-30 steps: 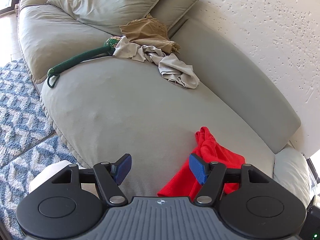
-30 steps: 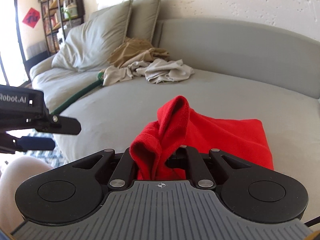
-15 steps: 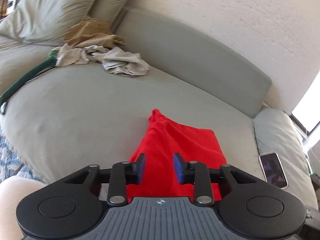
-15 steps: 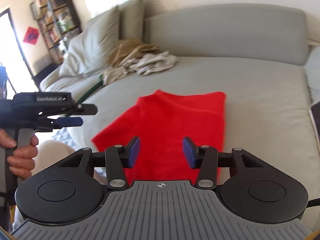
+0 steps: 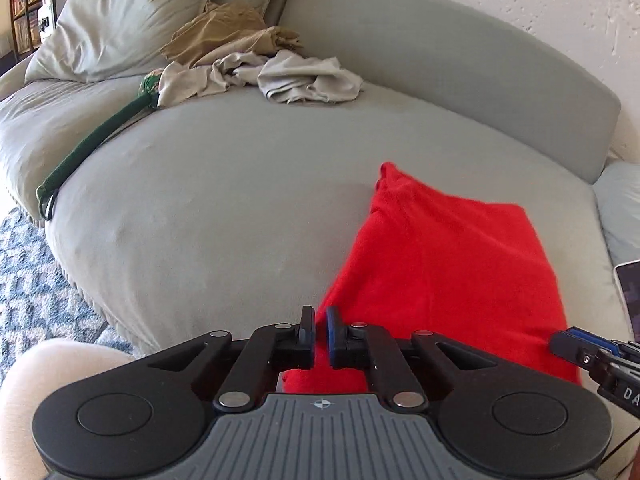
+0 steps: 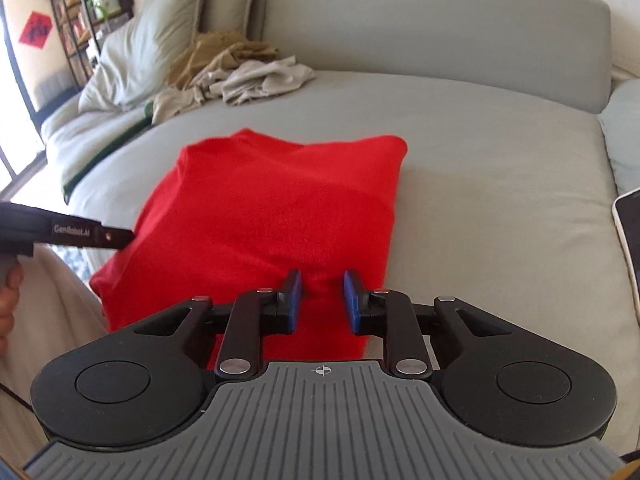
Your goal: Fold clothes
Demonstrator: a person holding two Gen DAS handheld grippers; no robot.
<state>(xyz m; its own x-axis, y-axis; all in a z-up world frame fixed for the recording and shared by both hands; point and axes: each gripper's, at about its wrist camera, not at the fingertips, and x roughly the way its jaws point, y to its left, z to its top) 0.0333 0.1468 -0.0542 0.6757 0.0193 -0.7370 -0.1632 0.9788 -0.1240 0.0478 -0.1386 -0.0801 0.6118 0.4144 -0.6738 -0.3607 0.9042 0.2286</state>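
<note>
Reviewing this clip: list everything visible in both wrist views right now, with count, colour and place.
red garment: one, red, lying folded on the near part of the sofa seat.
sofa: one, grey-green, fills both views.
cushions: two, grey-green, against the far left backrest.
clothes pile: one heap, tan and pale grey, far end of the seat.
green strap: one, dark green, along the seat's left edge.
phone: one, pale case, right edge of the seat.
rug: one, blue and white, on the floor at left.
bookshelf: one, dark, far left.
left gripper: black, blue pads, shut on the garment's near left edge.
right gripper: jaws closing, garment between them.
</note>
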